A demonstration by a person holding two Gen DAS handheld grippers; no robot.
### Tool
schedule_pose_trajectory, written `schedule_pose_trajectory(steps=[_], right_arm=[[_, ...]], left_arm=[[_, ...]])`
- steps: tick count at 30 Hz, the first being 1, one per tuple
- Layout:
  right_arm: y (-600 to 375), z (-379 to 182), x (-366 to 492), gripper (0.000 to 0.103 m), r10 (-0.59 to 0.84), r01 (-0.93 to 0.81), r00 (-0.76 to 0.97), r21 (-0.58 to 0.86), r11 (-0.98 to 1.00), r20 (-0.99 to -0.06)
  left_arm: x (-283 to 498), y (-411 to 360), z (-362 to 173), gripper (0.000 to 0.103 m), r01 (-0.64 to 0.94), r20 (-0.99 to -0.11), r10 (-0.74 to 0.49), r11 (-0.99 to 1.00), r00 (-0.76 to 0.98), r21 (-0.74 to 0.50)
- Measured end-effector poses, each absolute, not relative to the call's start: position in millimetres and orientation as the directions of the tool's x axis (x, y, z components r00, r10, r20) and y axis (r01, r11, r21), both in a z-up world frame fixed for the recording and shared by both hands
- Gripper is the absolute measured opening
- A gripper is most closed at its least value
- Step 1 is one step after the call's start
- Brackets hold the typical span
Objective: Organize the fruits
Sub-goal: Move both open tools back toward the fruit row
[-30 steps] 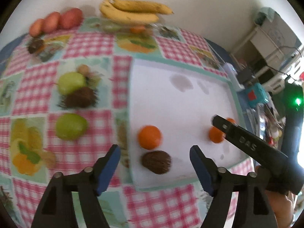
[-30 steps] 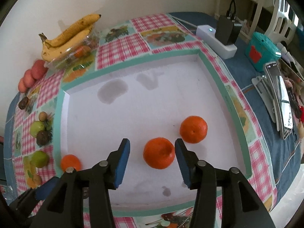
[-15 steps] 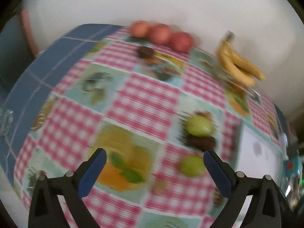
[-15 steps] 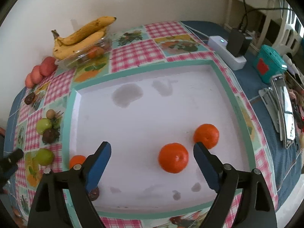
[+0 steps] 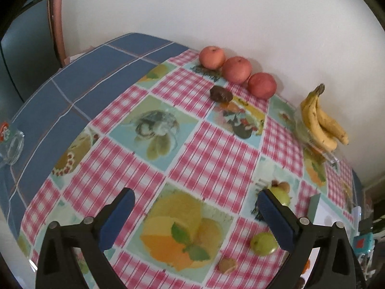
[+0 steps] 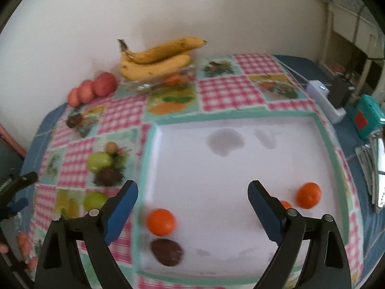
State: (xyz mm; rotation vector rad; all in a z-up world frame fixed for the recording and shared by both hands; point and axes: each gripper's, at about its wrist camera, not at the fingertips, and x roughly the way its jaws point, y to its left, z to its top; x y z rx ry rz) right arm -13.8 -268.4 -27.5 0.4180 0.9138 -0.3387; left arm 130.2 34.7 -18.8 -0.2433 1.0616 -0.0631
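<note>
The left gripper (image 5: pixel 196 213) hangs over the pink-checked fruit-print tablecloth (image 5: pixel 211 149) with its blue-padded fingers spread wide and nothing between them. A round green fruit (image 5: pixel 263 243) lies just inside the right finger's pad, close to the fingertips. A 2nd green fruit (image 5: pixel 280 193) shows past that finger's tip, with a small brown nut-like fruit (image 5: pixel 227 265) nearer the camera. Far ahead of the fingers, 3 red-orange apples (image 5: pixel 237 69) line the wall, and a dark wrinkled fruit (image 5: pixel 221 94) sits just in front of them.

The right gripper (image 6: pixel 192 201) is likewise wide apart and empty, above the white tray with a teal rim (image 6: pixel 240 149). 1 orange tangerine (image 6: pixel 160 221) and a dark brown oval fruit (image 6: pixel 167 251) lie between its fingers toward the left pad; another tangerine (image 6: pixel 308 195) lies outside the right finger. The bunch of yellow bananas (image 6: pixel 156 57) sits far ahead.

Judging by this, the left gripper is nearer the loose green fruits, so a small shift right would centre the closest. Round fruit has no long axis, so finger angle matters little.
</note>
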Motion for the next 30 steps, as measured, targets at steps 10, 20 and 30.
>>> schedule_pose_trajectory(steps=[10, 20, 30], right_arm=[[-237, -14, 37, 0.093, -0.073, 0.382, 0.595, 0.202, 0.902, -0.8], [-199, -23, 93, 0.071, -0.017, 0.298, 0.57, 0.187, 0.936, -0.821], [-182, -53, 112, 0.06, 0.029, 0.262, 0.473, 0.172, 0.95, -0.881]], left_arm=[[166, 31, -23, 0.103, 0.001, -0.871, -0.169, 0.982, 0.461, -0.19], [193, 47, -31, 0.102, -0.027, -0.886, -0.184, 0.976, 0.426, -0.216], [197, 55, -33, 0.101, -0.049, -0.89, -0.219, 0.964, 0.399, -0.26]])
